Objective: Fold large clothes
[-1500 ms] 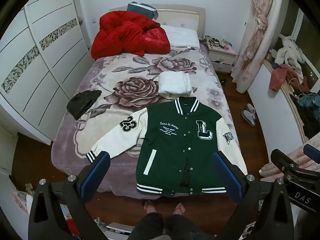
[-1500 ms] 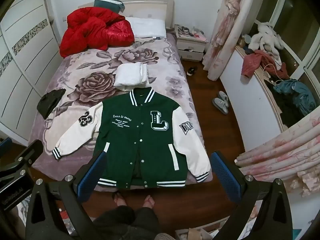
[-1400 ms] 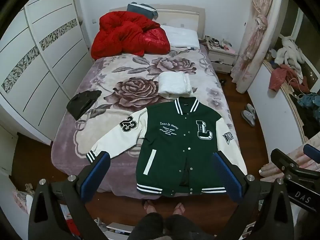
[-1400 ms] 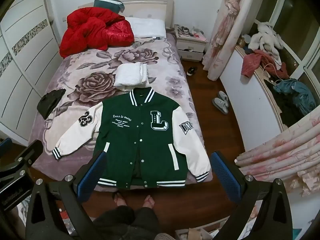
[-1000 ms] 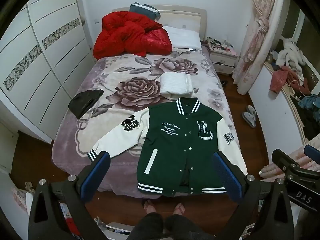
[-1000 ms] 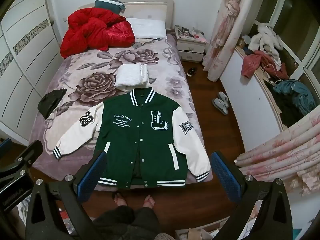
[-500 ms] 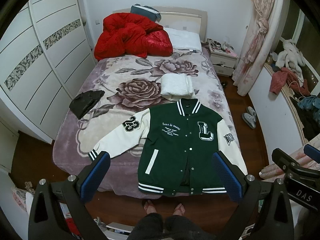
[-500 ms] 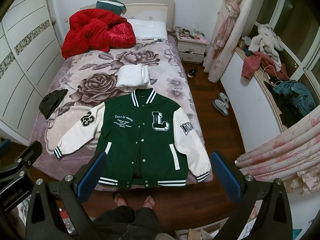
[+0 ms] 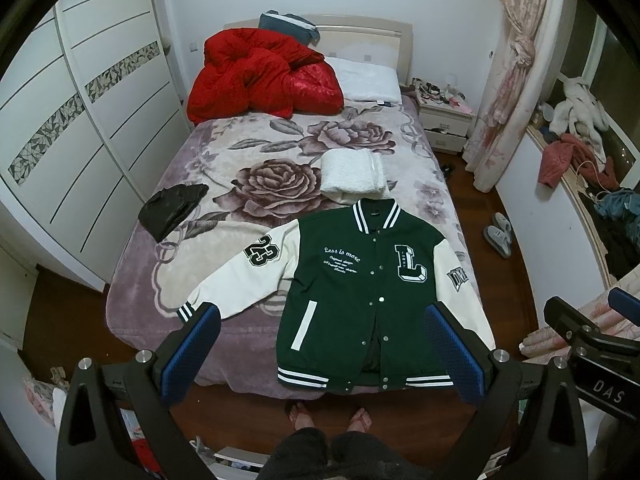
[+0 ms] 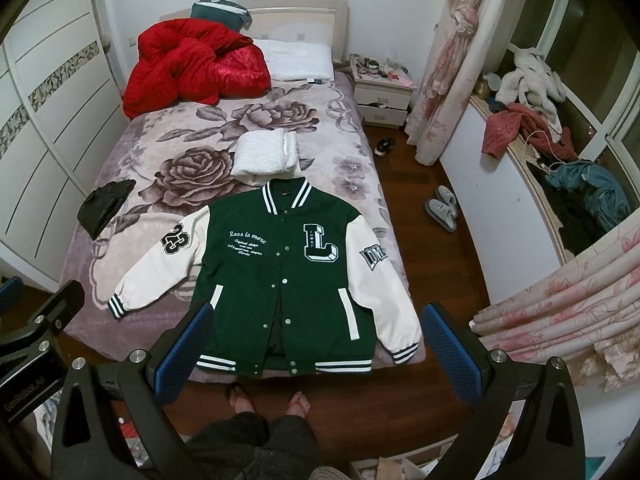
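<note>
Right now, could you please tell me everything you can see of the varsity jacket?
The varsity jacket lies flat, face up, snapped shut, at the foot of the bed. Green body, cream sleeves, striped collar, cuffs and hem; an "L" patch and a "23" sleeve patch. Its collar touches the folded white towel; its hem reaches the bed's edge. Neither claw touches it.

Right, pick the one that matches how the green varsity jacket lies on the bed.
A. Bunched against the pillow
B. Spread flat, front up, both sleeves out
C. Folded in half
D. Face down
B: the jacket lies spread on the bed, snaps and L patch up, both cream sleeves out.
</note>
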